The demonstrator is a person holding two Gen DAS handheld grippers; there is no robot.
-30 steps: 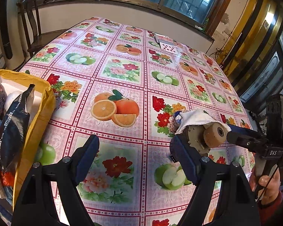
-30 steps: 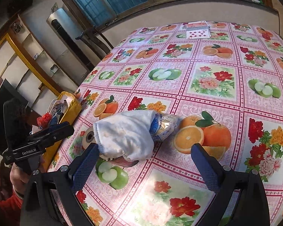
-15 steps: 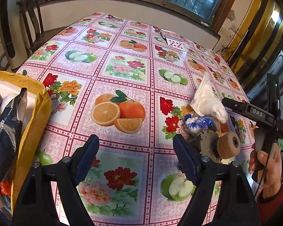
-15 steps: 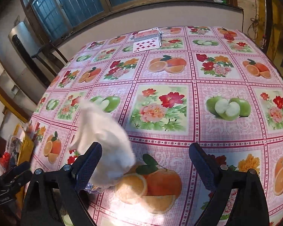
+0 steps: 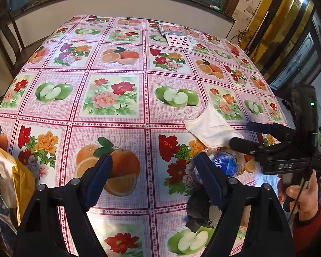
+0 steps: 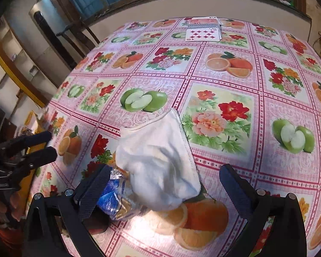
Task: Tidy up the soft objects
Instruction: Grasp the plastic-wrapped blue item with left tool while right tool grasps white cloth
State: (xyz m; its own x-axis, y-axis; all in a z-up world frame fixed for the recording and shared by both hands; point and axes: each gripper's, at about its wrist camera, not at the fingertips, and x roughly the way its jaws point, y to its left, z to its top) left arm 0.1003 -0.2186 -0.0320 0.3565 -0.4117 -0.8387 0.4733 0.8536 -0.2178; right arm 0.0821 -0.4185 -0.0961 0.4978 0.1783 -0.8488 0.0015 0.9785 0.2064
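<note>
Now white cloth (image 6: 160,160) between spread right hand-held gripper (image 6: 169,189) fingers.

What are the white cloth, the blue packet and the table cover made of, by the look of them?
White cloth: soft woven fabric, probably cotton; matte, fuzzy, with a stitched hem.
Blue packet: thin plastic film, likely; crinkled, glossy, partly see-through.
Table cover: printed vinyl or oilcloth, it seems; smooth, with glare patches.

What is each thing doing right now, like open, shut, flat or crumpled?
Left gripper: open, holding nothing.
Right gripper: open, holding nothing.
White cloth: lying loose and rumpled on the table, partly over the plastic wrapper.
Plastic wrapper: crumpled, on the table.
Playing cards: spread at the far edge, top one face up.
Yellow bag: open, stuffed.
</note>
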